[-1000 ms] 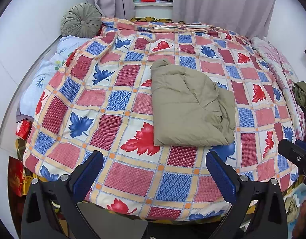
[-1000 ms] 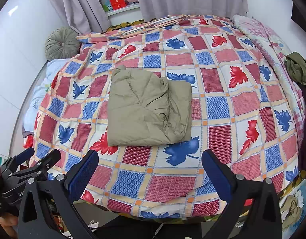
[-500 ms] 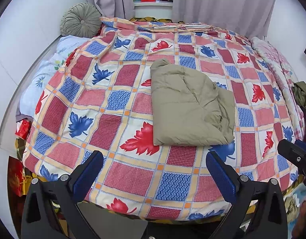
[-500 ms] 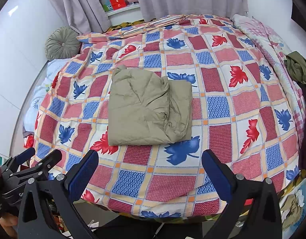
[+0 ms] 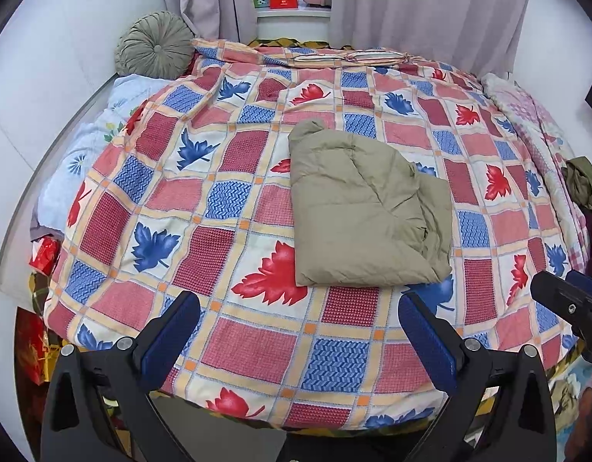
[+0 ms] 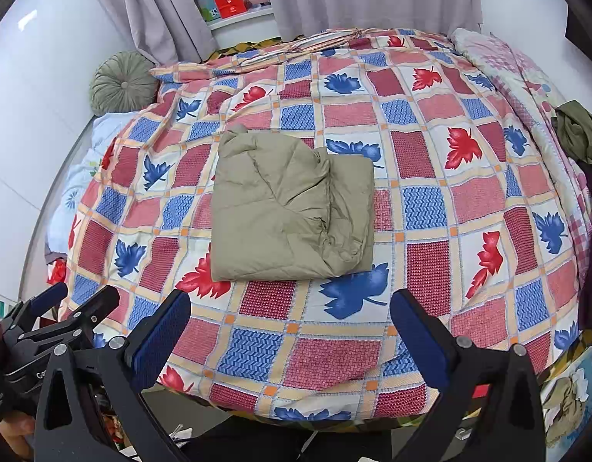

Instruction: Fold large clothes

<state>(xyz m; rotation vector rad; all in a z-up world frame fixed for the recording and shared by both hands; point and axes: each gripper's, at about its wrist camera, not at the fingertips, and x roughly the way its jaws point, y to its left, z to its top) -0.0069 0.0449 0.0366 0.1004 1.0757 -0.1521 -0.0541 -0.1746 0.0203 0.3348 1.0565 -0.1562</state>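
Note:
An olive-green padded garment (image 5: 365,211) lies folded into a rough rectangle in the middle of the bed, also in the right wrist view (image 6: 292,211). The bed carries a red, blue and cream leaf-patterned quilt (image 5: 234,200). My left gripper (image 5: 297,331) is open and empty, held back over the bed's near edge, well short of the garment. My right gripper (image 6: 290,325) is open and empty, also over the near edge. Each gripper shows at the other view's side: the right one (image 5: 565,304), the left one (image 6: 61,308).
A round green cushion (image 5: 153,44) sits at the head-left corner by a pale blue pillow (image 5: 91,146). A dark green garment (image 6: 577,134) is heaped on the bed's right edge. White walls and grey curtains (image 5: 411,7) surround the bed. Red bags (image 5: 30,346) lie on the floor left.

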